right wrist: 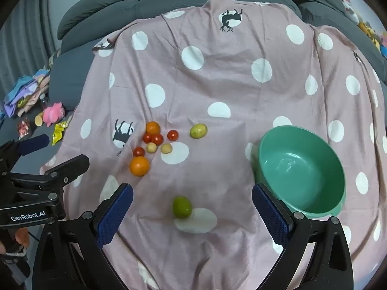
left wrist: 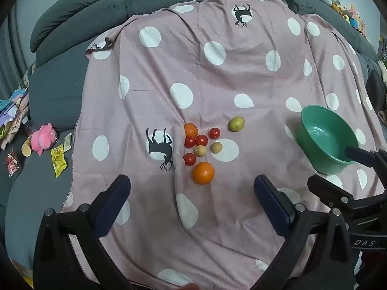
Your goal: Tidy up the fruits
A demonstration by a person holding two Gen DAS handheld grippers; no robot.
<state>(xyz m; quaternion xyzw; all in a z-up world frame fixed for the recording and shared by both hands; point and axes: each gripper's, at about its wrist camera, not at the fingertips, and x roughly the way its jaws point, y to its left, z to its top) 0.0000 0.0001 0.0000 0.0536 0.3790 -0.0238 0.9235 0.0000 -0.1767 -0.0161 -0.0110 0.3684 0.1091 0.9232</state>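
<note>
Fruit loose on the pink spotted blanket [right wrist: 217, 84], green bowl [right wrist: 302, 166] empty to the right.

Clustered mid-blanket: two oranges [right wrist: 139, 166], four tomatoes [right wrist: 173, 135], small pale fruits [right wrist: 166, 148]; yellow-green fruit [right wrist: 198, 130] apart, green lime [right wrist: 182, 206] nearest. Left gripper [left wrist: 192, 205] and right gripper [right wrist: 192, 211] spread wide, holding nothing, above the cloth.

Beside the green bowl [left wrist: 324, 140], the right gripper's fingers [left wrist: 358, 155] are covering its near rim; the clutter [left wrist: 14, 111] far left is blurring together.
</note>
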